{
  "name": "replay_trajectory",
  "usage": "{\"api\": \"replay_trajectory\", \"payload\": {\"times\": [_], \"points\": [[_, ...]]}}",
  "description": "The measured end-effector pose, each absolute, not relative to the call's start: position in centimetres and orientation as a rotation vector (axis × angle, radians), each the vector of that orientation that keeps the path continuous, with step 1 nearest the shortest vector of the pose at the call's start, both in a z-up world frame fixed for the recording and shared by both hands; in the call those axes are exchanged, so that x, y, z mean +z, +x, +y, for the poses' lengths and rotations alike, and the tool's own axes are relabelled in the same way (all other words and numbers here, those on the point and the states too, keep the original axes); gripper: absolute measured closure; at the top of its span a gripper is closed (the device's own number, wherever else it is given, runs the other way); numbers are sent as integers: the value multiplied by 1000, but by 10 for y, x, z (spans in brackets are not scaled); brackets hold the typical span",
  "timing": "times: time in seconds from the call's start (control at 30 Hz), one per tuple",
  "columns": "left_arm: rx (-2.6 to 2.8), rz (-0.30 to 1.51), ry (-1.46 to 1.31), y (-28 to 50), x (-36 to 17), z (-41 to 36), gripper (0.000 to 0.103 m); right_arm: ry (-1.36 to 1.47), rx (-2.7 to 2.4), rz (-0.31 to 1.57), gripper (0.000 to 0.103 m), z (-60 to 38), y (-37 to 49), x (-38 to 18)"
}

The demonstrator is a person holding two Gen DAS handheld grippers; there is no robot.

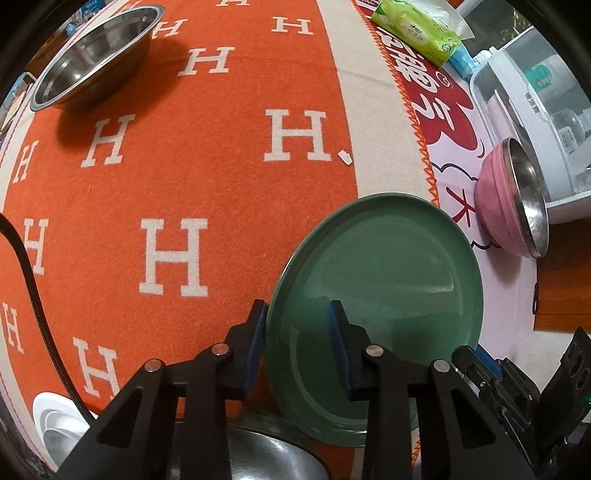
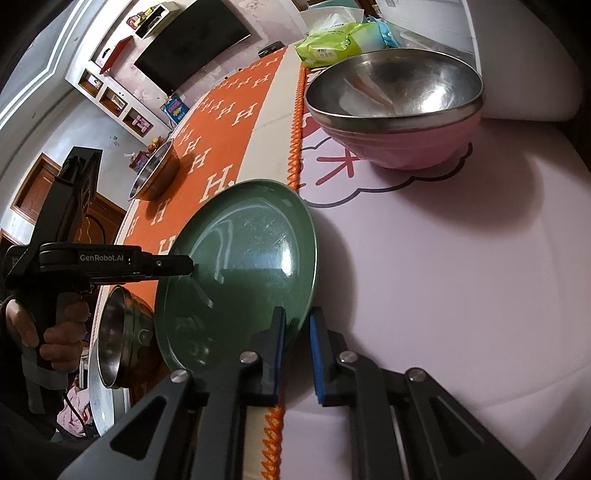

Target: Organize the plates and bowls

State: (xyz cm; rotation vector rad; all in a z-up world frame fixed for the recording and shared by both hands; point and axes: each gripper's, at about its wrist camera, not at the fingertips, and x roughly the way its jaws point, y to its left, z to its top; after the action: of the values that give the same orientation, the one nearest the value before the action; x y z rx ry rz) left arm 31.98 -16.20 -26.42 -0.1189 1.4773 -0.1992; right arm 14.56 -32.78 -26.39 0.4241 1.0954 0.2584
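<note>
A green plate lies across the seam between the orange H-patterned cloth and the pale pink mat. My left gripper straddles its left rim. One pad is against the outer edge and the other is over the plate's inside with a gap, so it is open. In the right wrist view the left gripper meets the green plate at its left edge. My right gripper is shut on the near right rim, which runs between the blue pads.
A pink bowl with a steel bowl nested inside stands on the mat. A steel bowl sits far left on the cloth and another steel bowl sits just below the plate. White dishes, a tissue pack and a white appliance line the edges.
</note>
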Motion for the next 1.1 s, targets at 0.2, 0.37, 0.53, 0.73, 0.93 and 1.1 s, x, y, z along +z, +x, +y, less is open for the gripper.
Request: {"api": "replay_trajectory", "payload": {"times": [0.2,0.37,0.53,0.73,0.93,1.1], "points": [[-206,1460,-96,314,-259,-163,74,431,245,1092,91,-331,142,-261],[-237,1447,-53,308,-250,-177,74,445,212,1090,91,-339,139,-260],[-264,1437,-57,302,-241,-184,74,443,185,1066,91,-346,132,-252],[-292,1417,-53,286,-227,-191,74,447,165,1033,91,-354,121,-241],[-320,1388,-64,264,-211,-196,74,434,156,994,91,-360,104,-226],[-338,1350,-61,238,-191,-193,74,419,164,971,91,-362,90,-215]]}}
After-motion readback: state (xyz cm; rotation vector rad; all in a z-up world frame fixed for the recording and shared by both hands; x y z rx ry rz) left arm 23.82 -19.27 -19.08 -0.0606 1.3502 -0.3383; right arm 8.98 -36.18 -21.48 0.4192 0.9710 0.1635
